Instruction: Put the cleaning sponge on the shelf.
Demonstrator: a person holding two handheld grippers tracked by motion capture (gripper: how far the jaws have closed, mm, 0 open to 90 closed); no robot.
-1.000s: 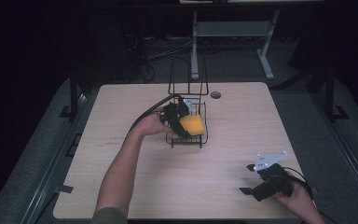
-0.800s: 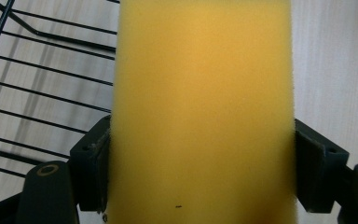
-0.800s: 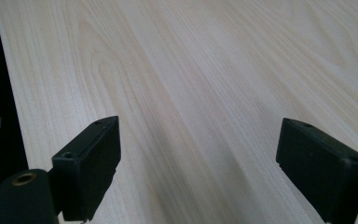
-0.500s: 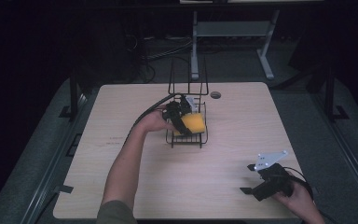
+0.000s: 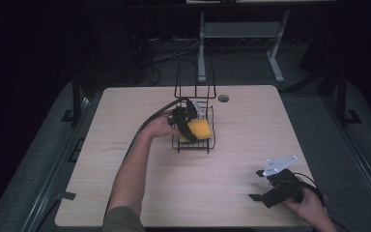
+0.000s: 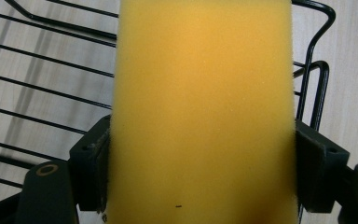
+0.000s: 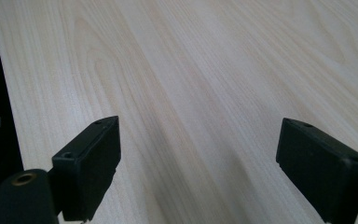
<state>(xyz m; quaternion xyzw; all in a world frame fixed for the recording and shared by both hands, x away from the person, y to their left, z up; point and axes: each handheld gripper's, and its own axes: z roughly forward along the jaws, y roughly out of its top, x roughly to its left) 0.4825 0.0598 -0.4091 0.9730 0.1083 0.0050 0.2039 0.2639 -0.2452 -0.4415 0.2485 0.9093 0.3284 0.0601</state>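
The left gripper (image 5: 189, 126) at frame centre clamped the sponge (image 5: 199, 129) over the rack (image 5: 207, 145), long axis along its fingers. The right gripper (image 5: 275, 186) idled lower right, fingers wide apart and empty.

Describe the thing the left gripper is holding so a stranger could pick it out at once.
Start at the pale wooden table and find the black wire rack near the middle of its far half. Over the rack's low tray, the left gripper is shut on a yellow sponge, a soft rectangular block clamped between the black fingers. It is the only brightly coloured thing on the table.
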